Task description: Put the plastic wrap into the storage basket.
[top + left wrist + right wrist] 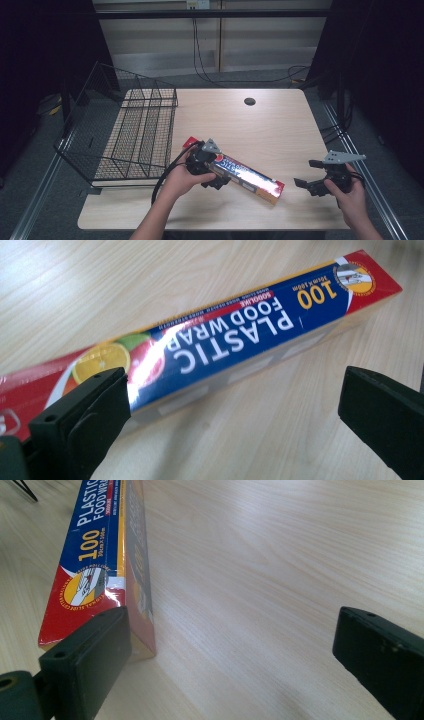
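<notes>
A long, narrow box of plastic food wrap (248, 176) lies flat on the pale wood-grain table (270, 125), slanting across the near half from the wire basket's corner toward the person's right hand. Its glossy cardboard carries a blue panel with white lettering, red ends and a printed slice of citrus, and the overhead light flares white off its top face.

The left claw (216, 176) hovers over the box near its far-left end, jaws spread wide and gripping nothing; from the left gripper view (235, 405) the box (225, 335) runs across just beyond the two black jaws, not between the pads. The right claw (305, 176) waits just off the box's other end, jaws likewise apart and empty, and the right gripper view (230, 655) has the red, square-cut end of the box (95, 570) beside its left jaw.

By the look of it, this is the approach before a pick-up: neither claw has closed yet. The next move likely calls for the left claw to drop until its jaws straddle the box's narrow width, then close squarely across the flat sides, since slick cardboard could slip or twist if pinched off-centre.

A black wire basket (135, 135), open-topped and made of fine mesh, stands at the table's left edge, well within reach. A small dark cable hole (249, 101) marks the far side of the table.
</notes>
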{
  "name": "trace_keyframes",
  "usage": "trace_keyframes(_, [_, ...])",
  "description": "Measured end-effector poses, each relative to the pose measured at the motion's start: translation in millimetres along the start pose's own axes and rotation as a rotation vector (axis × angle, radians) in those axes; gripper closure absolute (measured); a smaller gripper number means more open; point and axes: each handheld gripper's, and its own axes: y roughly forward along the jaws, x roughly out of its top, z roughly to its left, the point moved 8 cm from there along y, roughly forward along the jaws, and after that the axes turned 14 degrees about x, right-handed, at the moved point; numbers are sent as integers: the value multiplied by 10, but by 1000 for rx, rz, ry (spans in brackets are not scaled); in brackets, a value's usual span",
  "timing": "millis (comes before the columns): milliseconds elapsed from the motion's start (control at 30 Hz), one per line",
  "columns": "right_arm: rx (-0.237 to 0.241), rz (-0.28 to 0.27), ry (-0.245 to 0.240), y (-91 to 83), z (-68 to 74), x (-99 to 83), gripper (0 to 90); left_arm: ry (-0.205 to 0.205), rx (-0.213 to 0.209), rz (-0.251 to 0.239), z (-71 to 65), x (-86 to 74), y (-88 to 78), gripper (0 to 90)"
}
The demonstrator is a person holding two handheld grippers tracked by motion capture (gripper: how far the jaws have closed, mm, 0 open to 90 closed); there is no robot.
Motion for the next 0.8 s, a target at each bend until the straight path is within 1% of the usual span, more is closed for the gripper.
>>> trace_keyframes(33, [5, 1, -1, -1, -2, 3, 23, 9, -7, 4, 15, 24, 25, 1])
trace_keyframes(100, [5, -4, 0, -6, -14, 4, 22, 30, 6, 31, 46, 58, 79, 1])
trace_keyframes(200, [13, -8, 5, -4, -12, -3, 23, 34, 3, 49, 41, 98, 176, 7])
trace_keyframes(233, [16, -8, 6, -6, -13, -4, 23, 55, 2, 60, 52, 97, 208, 7])
trace_keyframes(267, [13, -12, 9, -9, -16, -1, 23, 66, 2, 65, 60, 99, 246, 7])
trace_keyframes(333, [17, -12, 7, -17, -21, 4, 23, 67, -7, 80, 75, 102, 308, 7])
trace_keyframes(367, [15, -15, 8, -18, -26, 7, 23, 66, -7, 70, 80, 117, 331, 7])
trace_keyframes(400, [20, -18, 6, -17, -31, 9, 23, 74, -10, 66, 81, 125, 349, 7])
trace_keyframes(433, [24, -20, 15, -13, -32, 10, 23, 82, -14, 72, 83, 126, 367, 8])
trace_keyframes(467, [28, -25, 19, -3, -30, 12, 23, 83, -14, 67, 76, 134, 388, 7])
trace_keyframes(500, [34, -24, 24, 5, -24, 13, 23, 92, -22, 58, 69, 146, 399, 1])
trace_keyframes(533, [38, -20, 18, 13, -20, 15, 23, 104, -33, 57, 74, 156, 406, 1])
trace_keyframes(567, [39, -20, 16, 19, -14, 20, 22, 91, -36, 48, 74, 172, 417, 1])
trace_keyframes(600, [38, -18, 11, 24, -7, 24, 23, 93, -40, 47, 79, 175, 424, 1])
trace_keyframes(700, [49, -16, 10, 28, 19, 24, 23, 107, -16, 34, 91, 184, 484, 1])
trace_keyframes(733, [44, -15, 6, 28, 20, 24, 23, 113, -22, 33, 85, 189, 492, 1])
trace_keyframes(767, [42, -14, 10, 21, 28, 22, 23, 109, -24, 27, 77, 198, 503, 1])
trace_keyframes(800, [41, -19, 13, 11, 35, 26, 23, 112, -20, 30, 77, 201, 512, 1])
